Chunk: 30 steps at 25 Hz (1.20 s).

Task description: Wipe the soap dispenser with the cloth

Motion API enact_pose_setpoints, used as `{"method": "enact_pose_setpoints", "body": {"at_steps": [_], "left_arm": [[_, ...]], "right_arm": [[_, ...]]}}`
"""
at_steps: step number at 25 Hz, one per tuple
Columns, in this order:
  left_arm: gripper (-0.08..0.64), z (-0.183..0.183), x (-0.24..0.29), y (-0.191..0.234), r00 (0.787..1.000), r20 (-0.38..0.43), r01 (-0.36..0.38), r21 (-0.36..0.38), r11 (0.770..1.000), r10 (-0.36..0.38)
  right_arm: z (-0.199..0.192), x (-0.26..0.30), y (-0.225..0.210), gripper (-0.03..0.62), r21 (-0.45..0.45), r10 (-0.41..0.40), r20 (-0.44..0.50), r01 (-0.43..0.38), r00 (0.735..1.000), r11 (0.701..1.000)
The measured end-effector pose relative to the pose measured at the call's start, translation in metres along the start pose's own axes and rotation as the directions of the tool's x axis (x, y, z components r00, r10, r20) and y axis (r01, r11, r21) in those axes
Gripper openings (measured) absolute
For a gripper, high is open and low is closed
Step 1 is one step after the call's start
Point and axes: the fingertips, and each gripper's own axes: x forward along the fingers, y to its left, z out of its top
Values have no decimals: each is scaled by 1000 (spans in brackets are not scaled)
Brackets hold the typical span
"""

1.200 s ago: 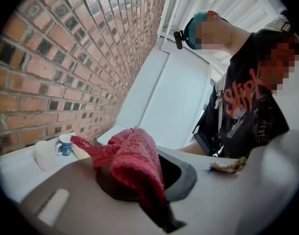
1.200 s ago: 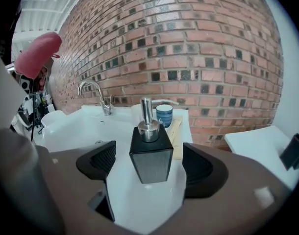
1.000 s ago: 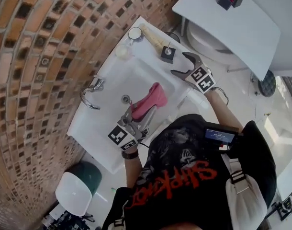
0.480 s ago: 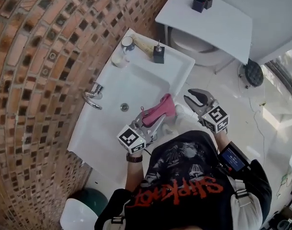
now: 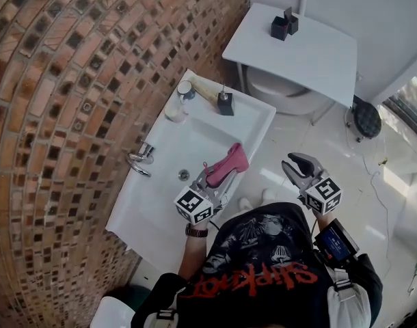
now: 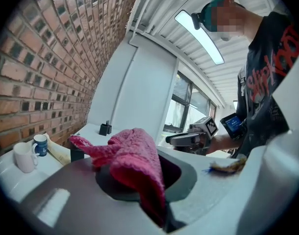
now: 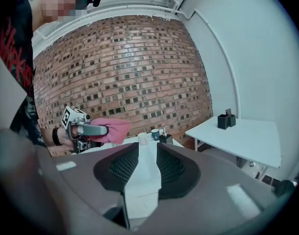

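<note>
**A:** Head view?
**B:** Left tongs [image 5: 219,178] were clamped on the pink cloth [image 5: 227,161] above the sink [image 5: 160,190]. Black soap dispenser [image 5: 225,103] stood upright on the sink's back corner, well apart from both tongs. Right tongs [image 5: 295,162] were off the sink, over the floor.
**A:** Left gripper view?
**B:** Cloth was pinched tight in the tongs and draped over them.
**A:** Right gripper view?
**B:** Tongs had just been closing. They were narrowly parted, gripping a white bottle [image 7: 141,180].

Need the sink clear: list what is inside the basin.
Only the drain shows in the basin; the pink cloth in the left gripper hides part of it.
</note>
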Motion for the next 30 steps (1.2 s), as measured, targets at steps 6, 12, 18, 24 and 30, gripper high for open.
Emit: {"method": "enact_pose_setpoints", "body": {"at_steps": [6, 12, 18, 24, 30], "left_arm": [[52, -13, 32, 42, 991, -54, -119, 34, 992, 121], [52, -38, 64, 112, 954, -169, -238, 81, 968, 249], [52, -85, 93, 209, 891, -319, -315, 78, 946, 323], [51, -157, 121, 260, 842, -482, -307, -55, 950, 244], [52, -92, 137, 134, 954, -299, -16, -62, 998, -3]], "right_arm": [[0, -35, -4, 113, 28, 38, 23, -39, 999, 999], [-8, -69, -37, 115, 108, 1, 25, -4, 1000, 994], [12, -81, -61, 115, 89, -96, 36, 93, 995, 992], [22, -51, -75, 108, 27, -103, -4, 103, 995, 994], [53, -20, -75, 106, 32, 8, 122, -12, 993, 999]]}}
